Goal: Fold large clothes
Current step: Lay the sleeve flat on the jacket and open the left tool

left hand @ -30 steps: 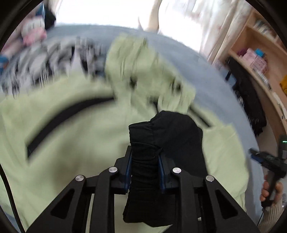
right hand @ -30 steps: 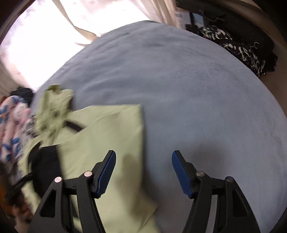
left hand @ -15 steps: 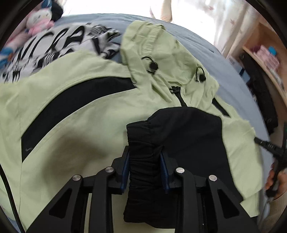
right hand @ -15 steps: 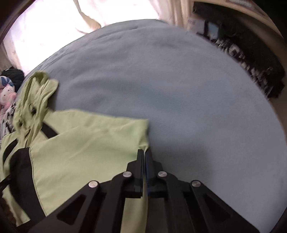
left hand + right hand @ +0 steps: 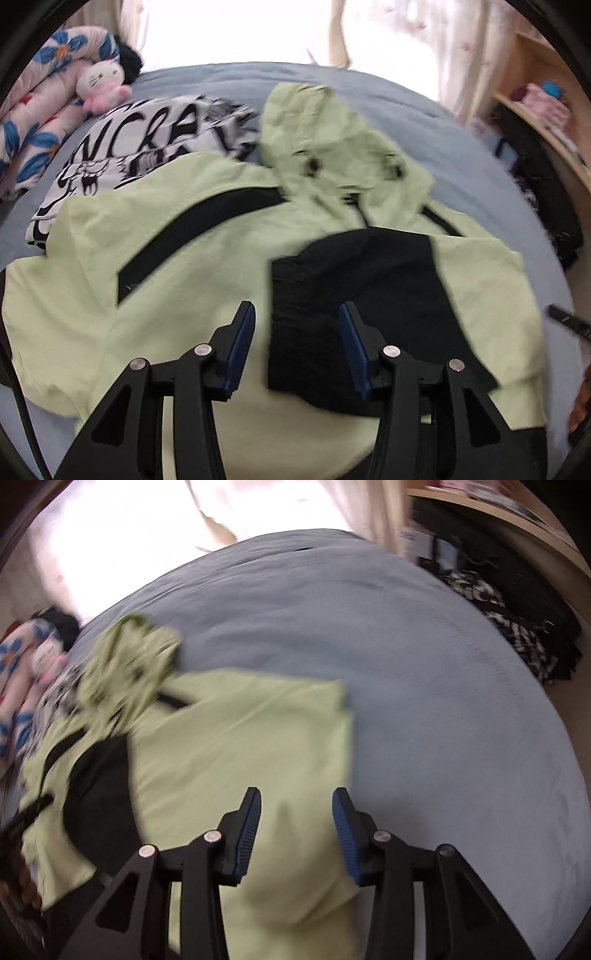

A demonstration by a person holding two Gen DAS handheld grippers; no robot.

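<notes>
Broadly, a light green hooded jacket (image 5: 207, 266) was spread flat on the blue-grey bed cover (image 5: 424, 686), taking up its near left part. It was judged light, soft and limp, probably slick-surfaced, so that any fold would sag unless carried by two corners or edges at once; the hem corners and the folded side edge looked the best places to be gripped. Its long axis ran from the hood (image 5: 332, 136), pointed away toward the window, down to the hem near the grippers. A black sleeve end (image 5: 354, 295) had been laid across the chest.

The left gripper (image 5: 297, 350) had just been opened, its jaws apart astride the black cuff without pressing it. The right gripper (image 5: 295, 834) had likewise been opening, jaws apart over the jacket's right edge, nothing clamped.
</notes>
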